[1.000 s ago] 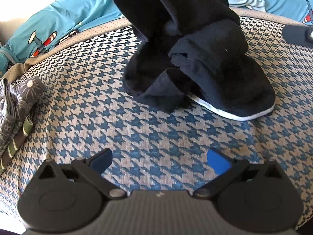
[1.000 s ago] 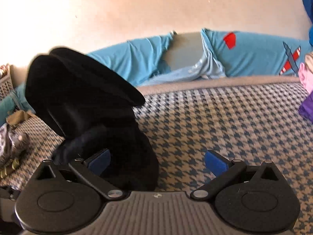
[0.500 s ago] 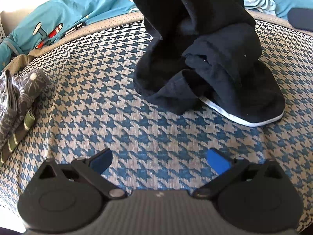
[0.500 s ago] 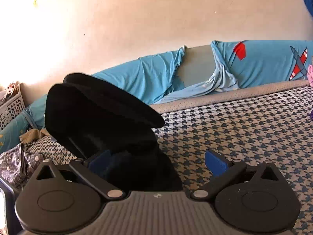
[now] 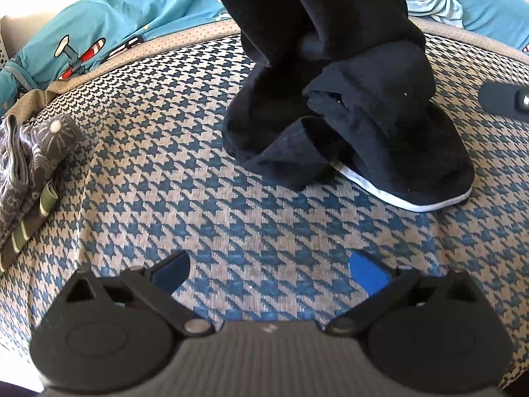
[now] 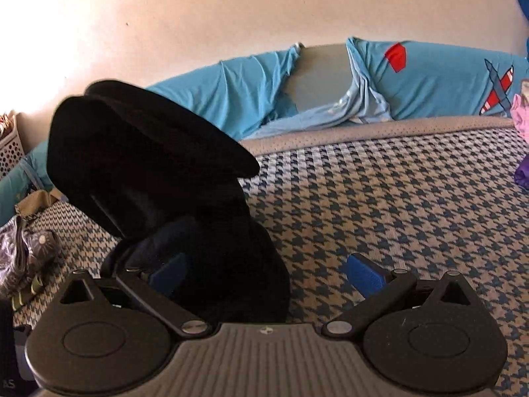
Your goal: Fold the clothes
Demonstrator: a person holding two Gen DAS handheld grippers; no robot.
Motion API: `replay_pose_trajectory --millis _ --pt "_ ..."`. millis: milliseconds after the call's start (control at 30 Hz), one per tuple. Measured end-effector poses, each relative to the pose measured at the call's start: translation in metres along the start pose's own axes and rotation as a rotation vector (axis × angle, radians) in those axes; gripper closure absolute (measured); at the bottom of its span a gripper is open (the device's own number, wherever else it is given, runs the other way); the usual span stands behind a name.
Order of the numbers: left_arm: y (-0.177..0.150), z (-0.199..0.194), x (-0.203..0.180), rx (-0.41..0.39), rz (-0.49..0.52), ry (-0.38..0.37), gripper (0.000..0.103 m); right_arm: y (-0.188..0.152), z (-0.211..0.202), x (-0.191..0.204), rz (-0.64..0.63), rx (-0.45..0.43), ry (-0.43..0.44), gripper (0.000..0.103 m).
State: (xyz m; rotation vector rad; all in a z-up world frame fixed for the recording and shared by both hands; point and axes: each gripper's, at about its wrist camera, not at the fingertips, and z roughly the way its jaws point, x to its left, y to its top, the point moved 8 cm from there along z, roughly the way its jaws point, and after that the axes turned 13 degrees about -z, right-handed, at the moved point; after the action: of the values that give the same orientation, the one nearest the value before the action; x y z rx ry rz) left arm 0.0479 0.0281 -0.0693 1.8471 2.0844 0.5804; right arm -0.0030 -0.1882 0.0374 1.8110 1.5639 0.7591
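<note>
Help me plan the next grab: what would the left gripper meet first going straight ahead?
Probably the crumpled black garment with white trim: the open left gripper points across bare houndstooth bed cover toward it. Depth is uncertain.

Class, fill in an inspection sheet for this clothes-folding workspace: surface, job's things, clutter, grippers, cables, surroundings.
Surface: houndstooth bed cover, blue and beige, with a dotted beige border.
Job's things: black garment, crumpled in a heap that rises out of the left view; white trim at its lower edge.
Clutter: grey patterned clothes at the left edge; pink and purple fabric at the right edge.
Grippers: left hand-held gripper open, over bare cover; right hand-held gripper open, beside the garment.
Cables: nothing seen.
Surroundings: turquoise aeroplane-print bedding, pale wall, perforated white basket.
</note>
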Motion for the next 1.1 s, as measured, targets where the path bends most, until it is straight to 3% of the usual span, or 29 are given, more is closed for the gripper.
replay_pose_trajectory --millis 1100 --pt "-0.007 -0.009 0.011 0.005 -0.011 -0.022 0.0 -0.044 0.017 0.008 -0.154 0.206 -0.079 0.0"
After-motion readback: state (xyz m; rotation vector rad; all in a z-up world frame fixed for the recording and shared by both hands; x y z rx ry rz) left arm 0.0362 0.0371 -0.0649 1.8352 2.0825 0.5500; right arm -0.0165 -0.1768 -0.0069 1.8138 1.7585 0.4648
